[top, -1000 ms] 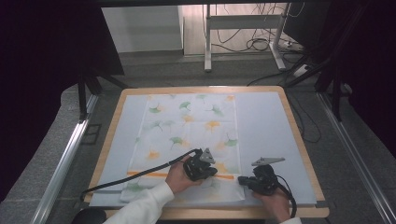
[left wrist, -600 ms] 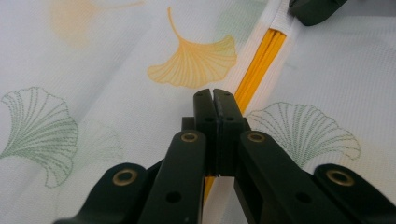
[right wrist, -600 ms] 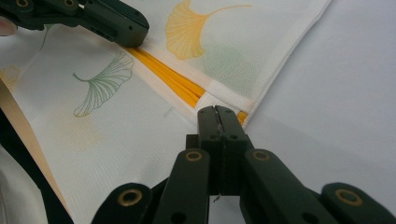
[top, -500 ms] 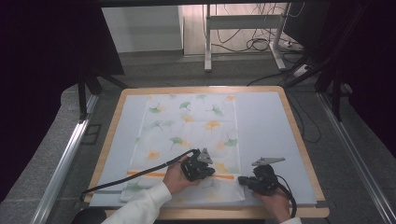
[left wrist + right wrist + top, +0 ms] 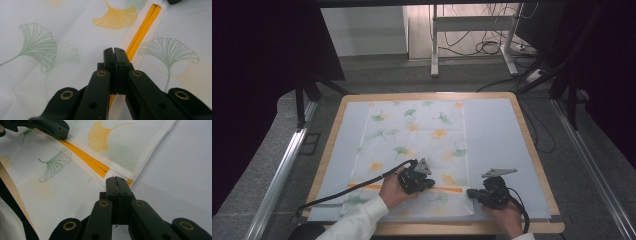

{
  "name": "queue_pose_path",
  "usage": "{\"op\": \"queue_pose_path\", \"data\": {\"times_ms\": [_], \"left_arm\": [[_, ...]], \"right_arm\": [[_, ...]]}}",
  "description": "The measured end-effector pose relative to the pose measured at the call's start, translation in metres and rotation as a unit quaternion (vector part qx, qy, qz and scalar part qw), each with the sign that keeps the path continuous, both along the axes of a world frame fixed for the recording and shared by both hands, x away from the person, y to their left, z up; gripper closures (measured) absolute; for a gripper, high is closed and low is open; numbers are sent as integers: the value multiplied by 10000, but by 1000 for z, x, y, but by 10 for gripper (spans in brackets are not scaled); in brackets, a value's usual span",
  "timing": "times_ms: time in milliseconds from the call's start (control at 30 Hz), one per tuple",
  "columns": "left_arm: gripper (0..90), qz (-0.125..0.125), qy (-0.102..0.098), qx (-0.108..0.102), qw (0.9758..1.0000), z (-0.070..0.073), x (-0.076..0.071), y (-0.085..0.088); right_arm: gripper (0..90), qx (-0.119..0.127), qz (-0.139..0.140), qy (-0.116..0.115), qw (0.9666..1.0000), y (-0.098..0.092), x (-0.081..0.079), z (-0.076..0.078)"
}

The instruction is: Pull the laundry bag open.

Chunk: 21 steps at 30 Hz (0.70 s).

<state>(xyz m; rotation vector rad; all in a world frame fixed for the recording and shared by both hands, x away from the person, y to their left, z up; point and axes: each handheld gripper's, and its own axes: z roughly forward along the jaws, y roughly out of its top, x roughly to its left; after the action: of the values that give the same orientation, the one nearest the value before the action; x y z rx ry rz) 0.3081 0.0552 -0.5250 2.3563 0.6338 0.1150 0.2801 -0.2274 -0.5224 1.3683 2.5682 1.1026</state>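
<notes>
Nearest the person, the right gripper rests with jaws shut at the cloth's right edge, perhaps pinching its hem. The left gripper, jaws shut and empty, sits over the orange stripe. The cloth lies flat on the table.

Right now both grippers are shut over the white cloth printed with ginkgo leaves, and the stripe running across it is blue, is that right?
Not quite: the stripe across the white ginkgo-leaf cloth is orange, not blue, as the left gripper view shows. The left gripper and the right gripper are indeed both shut over it.
</notes>
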Motion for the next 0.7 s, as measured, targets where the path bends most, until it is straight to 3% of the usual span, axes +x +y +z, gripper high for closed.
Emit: {"op": "queue_pose_path", "data": {"times_ms": [133, 200, 400, 700], "left_arm": [[900, 47, 23, -15, 10000, 0, -1, 5], [900, 1, -35, 108, 9999, 1, -1, 7], [900, 1, -88, 162, 9998, 1, -3, 7], [900, 132, 43, -7, 9999, 0, -3, 15]], "right_arm": [[896, 2, 2, -2, 10000, 0, 0, 0], [896, 2, 2, -2, 10000, 0, 0, 0], [896, 4, -1, 2, 10000, 0, 0, 0], [896, 1, 2, 0, 10000, 0, 0, 0]]}}
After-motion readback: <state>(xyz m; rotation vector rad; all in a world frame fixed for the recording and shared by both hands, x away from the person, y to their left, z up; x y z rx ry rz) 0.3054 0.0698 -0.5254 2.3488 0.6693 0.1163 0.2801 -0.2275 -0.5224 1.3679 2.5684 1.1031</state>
